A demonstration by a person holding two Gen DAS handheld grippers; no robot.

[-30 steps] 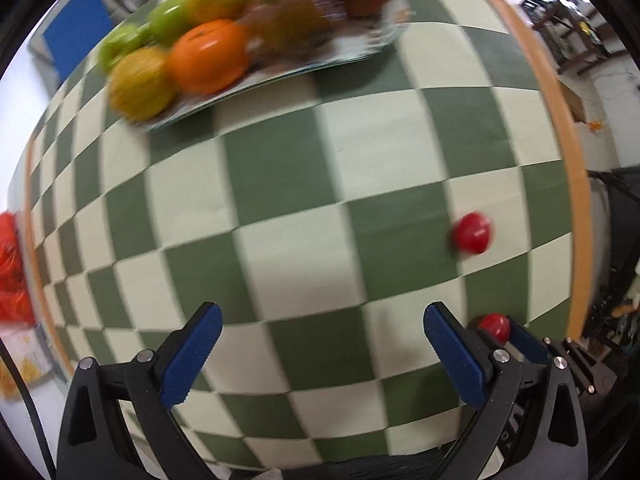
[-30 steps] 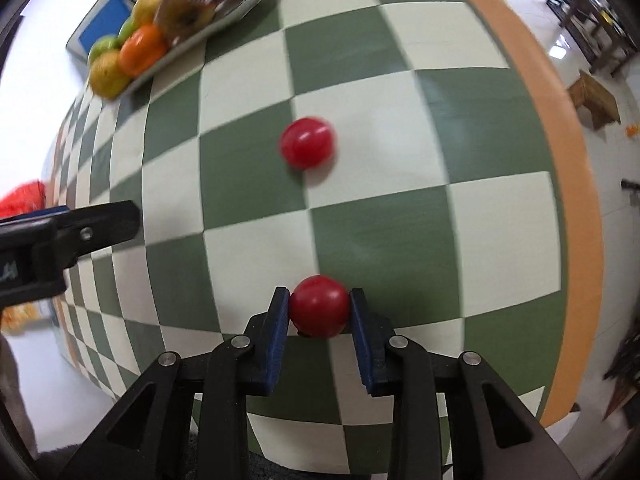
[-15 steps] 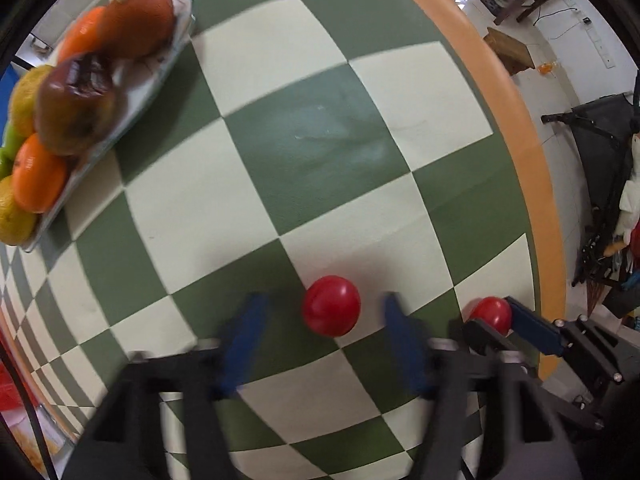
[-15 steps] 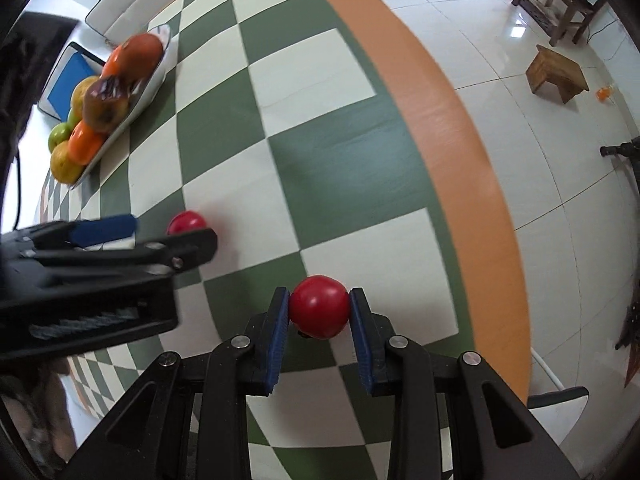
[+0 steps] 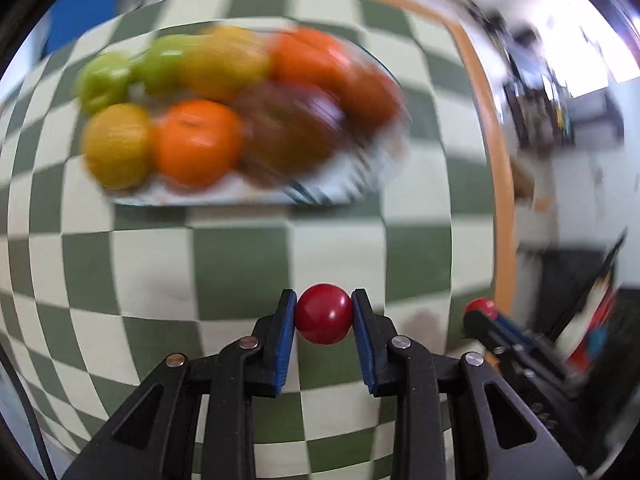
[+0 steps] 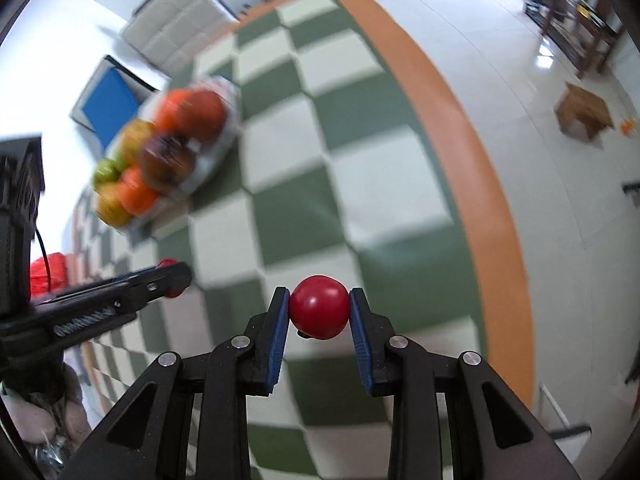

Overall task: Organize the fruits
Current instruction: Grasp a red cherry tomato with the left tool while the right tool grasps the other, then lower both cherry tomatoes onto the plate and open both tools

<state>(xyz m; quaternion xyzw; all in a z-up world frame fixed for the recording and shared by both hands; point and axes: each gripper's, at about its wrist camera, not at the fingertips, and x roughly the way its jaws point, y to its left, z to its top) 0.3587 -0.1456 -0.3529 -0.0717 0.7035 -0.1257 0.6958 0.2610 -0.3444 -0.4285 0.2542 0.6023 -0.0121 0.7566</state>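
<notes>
Two black grippers with blue pads, each clamped on one small round red fruit. Left gripper (image 5: 324,316) closed on a red fruit (image 5: 324,314) at 6 o'clock in the left wrist view, above the green-and-cream checkered tabletop (image 5: 240,264). Right gripper (image 6: 319,308) likewise closed on a second red fruit (image 6: 319,306). Blurred pale plate (image 5: 256,194) piled with orange, yellow, green and brown fruit at 11 o'clock, well apart from both.

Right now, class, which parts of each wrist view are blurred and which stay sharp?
Left wrist view: the fruit plate is smeared by motion, while the red fruit looks crisp. Right wrist view: the plate is blurred, its red fruit sharp.
</notes>
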